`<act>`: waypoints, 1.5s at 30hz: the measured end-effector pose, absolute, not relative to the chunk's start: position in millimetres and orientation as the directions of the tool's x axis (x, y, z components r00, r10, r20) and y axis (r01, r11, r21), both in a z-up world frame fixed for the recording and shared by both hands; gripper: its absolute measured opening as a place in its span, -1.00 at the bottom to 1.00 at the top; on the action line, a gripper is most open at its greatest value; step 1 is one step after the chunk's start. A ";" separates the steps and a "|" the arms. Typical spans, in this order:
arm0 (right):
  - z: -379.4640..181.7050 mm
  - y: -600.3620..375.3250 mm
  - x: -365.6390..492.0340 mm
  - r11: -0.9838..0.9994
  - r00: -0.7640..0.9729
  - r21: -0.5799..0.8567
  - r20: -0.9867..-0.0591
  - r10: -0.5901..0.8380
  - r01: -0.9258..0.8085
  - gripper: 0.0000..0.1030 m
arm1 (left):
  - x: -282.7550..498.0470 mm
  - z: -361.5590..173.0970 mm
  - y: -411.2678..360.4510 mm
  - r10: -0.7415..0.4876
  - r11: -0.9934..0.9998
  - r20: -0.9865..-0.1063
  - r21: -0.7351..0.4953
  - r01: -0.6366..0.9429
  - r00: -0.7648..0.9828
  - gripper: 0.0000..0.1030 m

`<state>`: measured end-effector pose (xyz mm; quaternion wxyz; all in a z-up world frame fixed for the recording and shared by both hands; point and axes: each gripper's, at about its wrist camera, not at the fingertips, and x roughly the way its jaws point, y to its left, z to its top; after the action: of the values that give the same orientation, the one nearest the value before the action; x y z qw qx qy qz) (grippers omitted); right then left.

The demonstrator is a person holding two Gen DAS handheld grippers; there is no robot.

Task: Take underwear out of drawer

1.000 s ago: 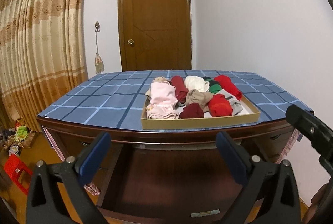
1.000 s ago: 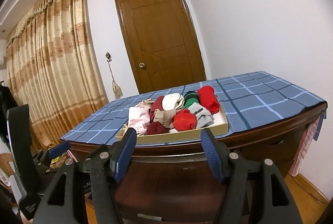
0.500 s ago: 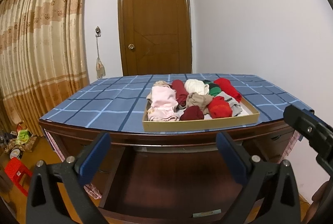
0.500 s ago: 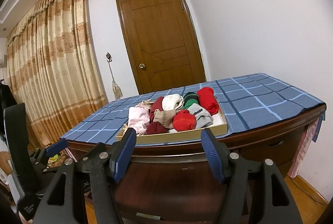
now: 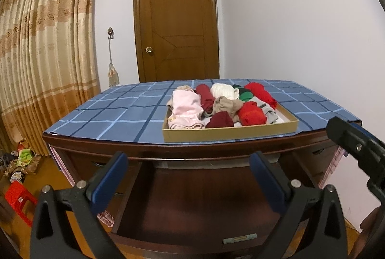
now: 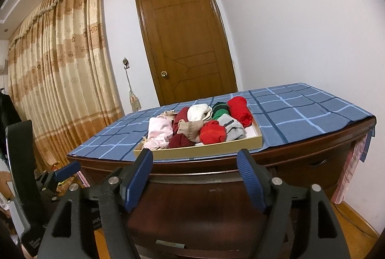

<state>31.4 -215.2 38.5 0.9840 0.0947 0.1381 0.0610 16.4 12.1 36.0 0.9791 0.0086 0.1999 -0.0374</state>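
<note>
Far left, pleated beige-and-gold curtains (image 5: 45,49) hang to the floor, with a red plastic stool (image 5: 18,198) and some clutter on the floor below them. Next comes a dark, glossy wooden desk whose surface (image 5: 115,112) is covered by a blue cloth crossed with pale and dark lines; the cloth drapes over the far edges.

Low in the left wrist view, the left tongs (image 5: 190,177) are spread wide and hold nothing, their ribbed blue pads on black plastic arms framing the desk front. Below them is the drawer (image 5: 192,208), pulled out towards the camera; the dark wood inside it shows no clothing in the part that can be seen.

On the cloth sits a shallow rectangular cardboard tray (image 5: 231,132) with tan walls and a white floor, set near the front edge, probably so it is easy to reach. It holds the underwear (image 5: 216,103), soft rolled and folded bundles packed close together: pale pink on the left, then maroon, cream, beige, green, bright red and grey.

In the right wrist view, the right tongs (image 6: 195,177) have just been opening and stand apart with nothing between them, aimed at the desk front below the tray. Behind everything are a panelled brown door (image 5: 178,25) and a plain white wall at the right.
</note>
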 end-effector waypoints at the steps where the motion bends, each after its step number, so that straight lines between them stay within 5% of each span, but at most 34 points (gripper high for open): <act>1: 38.6 -215.5 31.2 0.975 0.955 0.203 -0.259 0.144 -0.092 0.45 | 15.8 36.5 12.5 -0.070 0.997 -0.386 -0.003 0.075 0.920 0.99; 45: 38.2 -214.9 29.6 0.975 0.955 0.204 -0.259 0.146 -0.093 0.45 | 14.2 39.2 23.8 -0.044 0.999 -0.377 -0.016 0.041 0.925 0.99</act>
<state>29.6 -214.9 38.2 0.9841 0.0950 0.1373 0.0607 14.2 23.8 39.2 0.9811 -0.0037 0.1924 -0.0217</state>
